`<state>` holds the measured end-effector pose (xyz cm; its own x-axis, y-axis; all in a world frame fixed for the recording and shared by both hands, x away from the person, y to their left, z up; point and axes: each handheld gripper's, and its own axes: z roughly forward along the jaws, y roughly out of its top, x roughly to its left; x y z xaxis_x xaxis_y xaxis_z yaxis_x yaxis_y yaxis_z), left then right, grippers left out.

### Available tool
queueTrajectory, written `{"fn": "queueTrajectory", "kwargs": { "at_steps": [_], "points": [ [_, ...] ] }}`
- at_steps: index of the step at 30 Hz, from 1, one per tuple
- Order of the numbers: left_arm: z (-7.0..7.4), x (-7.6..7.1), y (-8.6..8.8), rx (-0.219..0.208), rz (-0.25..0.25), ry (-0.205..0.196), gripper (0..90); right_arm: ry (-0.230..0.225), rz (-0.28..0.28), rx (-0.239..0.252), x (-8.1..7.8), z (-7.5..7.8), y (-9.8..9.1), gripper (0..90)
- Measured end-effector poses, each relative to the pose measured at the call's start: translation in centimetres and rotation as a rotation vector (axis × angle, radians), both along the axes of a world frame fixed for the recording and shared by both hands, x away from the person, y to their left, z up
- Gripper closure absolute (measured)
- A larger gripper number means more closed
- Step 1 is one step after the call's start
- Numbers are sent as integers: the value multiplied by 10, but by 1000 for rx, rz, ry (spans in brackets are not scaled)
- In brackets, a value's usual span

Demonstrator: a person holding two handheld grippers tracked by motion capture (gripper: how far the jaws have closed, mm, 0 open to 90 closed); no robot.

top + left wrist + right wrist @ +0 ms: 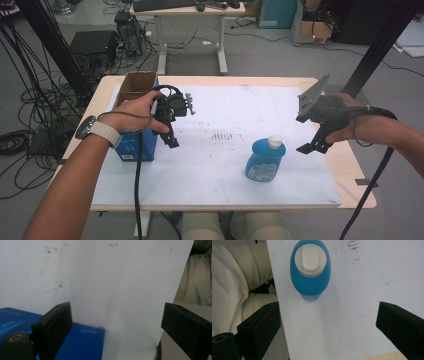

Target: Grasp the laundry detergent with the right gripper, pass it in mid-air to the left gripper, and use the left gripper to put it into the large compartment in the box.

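A blue bottle with a white cap stands upright on the white sheet, right of centre. From above it appears as the blue bottle ahead of my right gripper, whose jaws stand wide apart with nothing between them. That right gripper hovers to the right of the bottle, apart from it. My left gripper hangs open beside an open-topped blue box at the left edge. In its own view the left gripper is empty over the sheet, and the blue box lies at lower left.
The wooden table shows around the sheet. A desk stands behind, with cables and equipment on the floor to the left. Black frame posts rise at both sides. The person's knees sit at the near edge.
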<state>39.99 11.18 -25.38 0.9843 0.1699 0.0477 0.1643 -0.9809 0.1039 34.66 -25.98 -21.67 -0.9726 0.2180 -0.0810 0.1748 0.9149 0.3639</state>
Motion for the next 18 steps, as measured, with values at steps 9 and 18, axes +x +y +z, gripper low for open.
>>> {"fn": "queueTrajectory", "kwargs": {
  "at_steps": [9,18],
  "points": [
    [1,-2,0,-2,-9,-4,103,-4,3,0,-3,2,0,59],
    [1,-3,1,14,11,-10,101,-10,7,-4,-6,2,1,61]
  ]
}}
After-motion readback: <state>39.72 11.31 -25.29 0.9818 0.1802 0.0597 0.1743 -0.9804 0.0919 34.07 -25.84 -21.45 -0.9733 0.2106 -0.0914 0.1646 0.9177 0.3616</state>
